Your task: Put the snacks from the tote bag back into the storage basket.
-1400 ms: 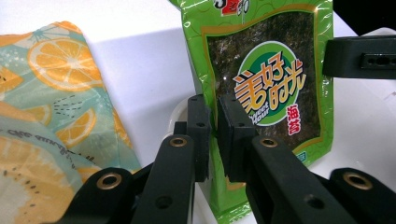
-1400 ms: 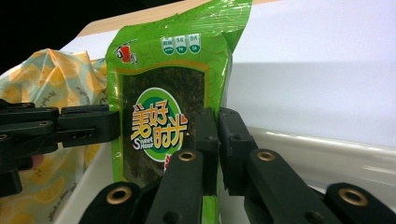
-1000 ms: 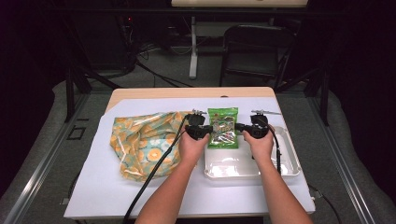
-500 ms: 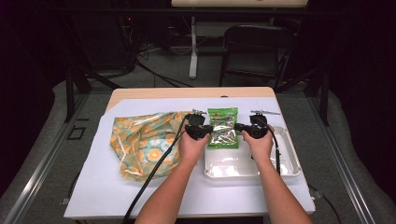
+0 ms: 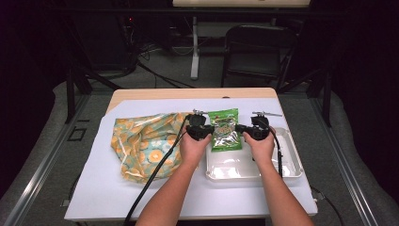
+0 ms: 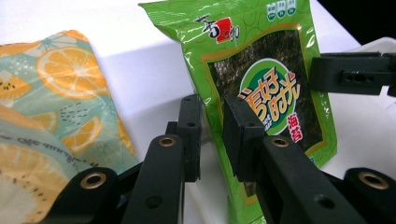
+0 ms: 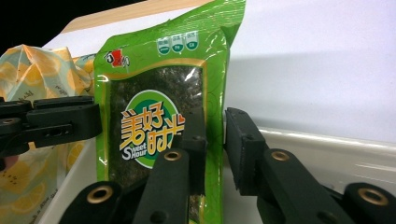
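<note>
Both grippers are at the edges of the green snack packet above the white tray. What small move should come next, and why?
Probably draw both grippers apart sideways. The jaws of the left gripper and right gripper have just been opening, with gaps around the green packet edges, which rests half over the white tray.

Both forearms reach forward side by side; the left gripper (image 5: 203,129) and right gripper (image 5: 249,130) face each other (jaws just been opening, slightly parted).

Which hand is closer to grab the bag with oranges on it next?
Probably the left. The left gripper sits right beside the orange-print bag; the right gripper is past the seaweed packet, over the tray. Both grippers' fingers have just been opening, the packet's edges between them.
</note>
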`<state>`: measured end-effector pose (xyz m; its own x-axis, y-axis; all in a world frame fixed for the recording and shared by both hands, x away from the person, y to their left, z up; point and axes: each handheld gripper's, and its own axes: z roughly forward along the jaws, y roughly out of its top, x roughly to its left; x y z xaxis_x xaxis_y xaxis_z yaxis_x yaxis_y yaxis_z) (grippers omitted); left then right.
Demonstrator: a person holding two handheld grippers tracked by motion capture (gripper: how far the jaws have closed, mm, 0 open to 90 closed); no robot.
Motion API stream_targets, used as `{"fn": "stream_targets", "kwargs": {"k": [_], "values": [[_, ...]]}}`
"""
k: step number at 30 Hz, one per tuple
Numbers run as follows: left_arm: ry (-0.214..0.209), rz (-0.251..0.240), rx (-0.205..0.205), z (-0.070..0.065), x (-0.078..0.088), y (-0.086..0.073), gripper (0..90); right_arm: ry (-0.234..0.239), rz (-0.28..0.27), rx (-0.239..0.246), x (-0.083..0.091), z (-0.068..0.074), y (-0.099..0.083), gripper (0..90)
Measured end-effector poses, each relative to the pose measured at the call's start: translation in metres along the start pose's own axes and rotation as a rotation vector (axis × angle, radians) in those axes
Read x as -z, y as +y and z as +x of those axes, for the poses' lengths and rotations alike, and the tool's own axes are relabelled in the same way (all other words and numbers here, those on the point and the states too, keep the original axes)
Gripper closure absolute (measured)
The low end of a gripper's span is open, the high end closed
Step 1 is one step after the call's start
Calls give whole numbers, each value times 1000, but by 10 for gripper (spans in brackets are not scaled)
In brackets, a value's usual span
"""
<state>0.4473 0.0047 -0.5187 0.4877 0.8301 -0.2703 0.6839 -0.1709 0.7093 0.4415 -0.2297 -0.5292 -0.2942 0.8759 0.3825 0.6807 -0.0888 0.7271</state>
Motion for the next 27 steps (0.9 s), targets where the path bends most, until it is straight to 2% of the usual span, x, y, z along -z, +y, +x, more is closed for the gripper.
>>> {"fn": "stream_targets", "kwargs": {"k": [4, 8, 10, 12, 15, 17, 27], "values": [[1, -9, -4, 0, 0, 0, 771, 3, -1, -10, 1, -1, 0, 757], [2, -12, -5, 2, 0, 1, 765, 8, 20, -9, 2, -1, 0, 748], [3, -15, -8, 2, 0, 1, 760, 12, 20, -7, 2, -1, 0, 723], [4, -16, -9, 3, 0, 1, 752, 5, 5, -8, 2, 0, 1, 637], [8, -13, -11, 3, 0, 1, 743, 6, -7, 2, 4, -1, 1, 601], [9, -9, -14, 3, 0, 1, 712, 3, -20, -2, 5, -1, 2, 564], [15, -15, -22, 3, 3, 1, 616, 9, -26, -18, 6, -3, 3, 519]]}}
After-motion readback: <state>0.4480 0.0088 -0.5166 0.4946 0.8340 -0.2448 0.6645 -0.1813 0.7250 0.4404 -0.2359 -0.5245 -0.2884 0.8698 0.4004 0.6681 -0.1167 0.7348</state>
